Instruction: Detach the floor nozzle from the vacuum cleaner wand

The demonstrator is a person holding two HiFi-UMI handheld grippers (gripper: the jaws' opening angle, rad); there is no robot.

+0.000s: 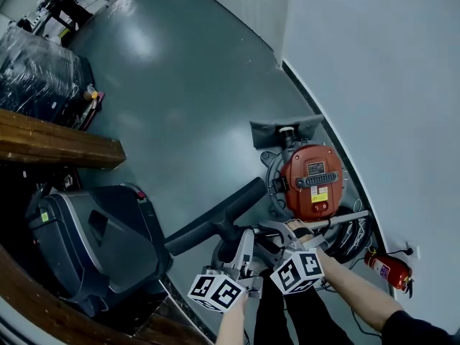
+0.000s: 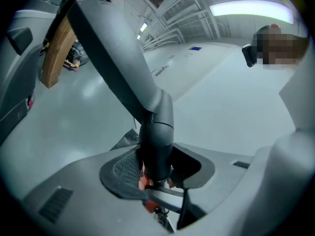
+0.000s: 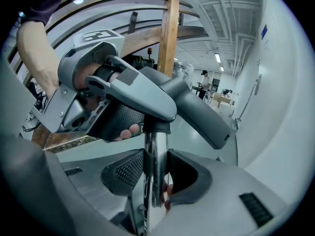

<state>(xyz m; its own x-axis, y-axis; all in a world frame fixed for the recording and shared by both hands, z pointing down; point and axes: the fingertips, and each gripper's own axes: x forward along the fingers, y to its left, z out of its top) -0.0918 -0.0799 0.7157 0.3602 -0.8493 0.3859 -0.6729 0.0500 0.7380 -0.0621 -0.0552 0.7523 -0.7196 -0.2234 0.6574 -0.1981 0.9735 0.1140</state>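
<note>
Clamping wand [image 3: 156, 149] in right tongs [image 3: 156, 175], nozzle neck [image 2: 157, 141] in left tongs [image 2: 158, 173], label [image 1: 320, 194] illegible

L gripper [image 2: 157, 167]: grey jaws either side of floor nozzle neck [image 2: 157, 136], black ribbed pads [image 2: 123, 171] pressed on it. Dark flat nozzle head [image 2: 113, 58] runs up-left from neck. Orange-red bit [image 2: 144, 183] below neck, unclear what. Wood beam [image 2: 56, 53] upper left. Grey floor [image 2: 221, 107] behind. Person [image 2: 269, 29] upper right, partly seen.
</note>
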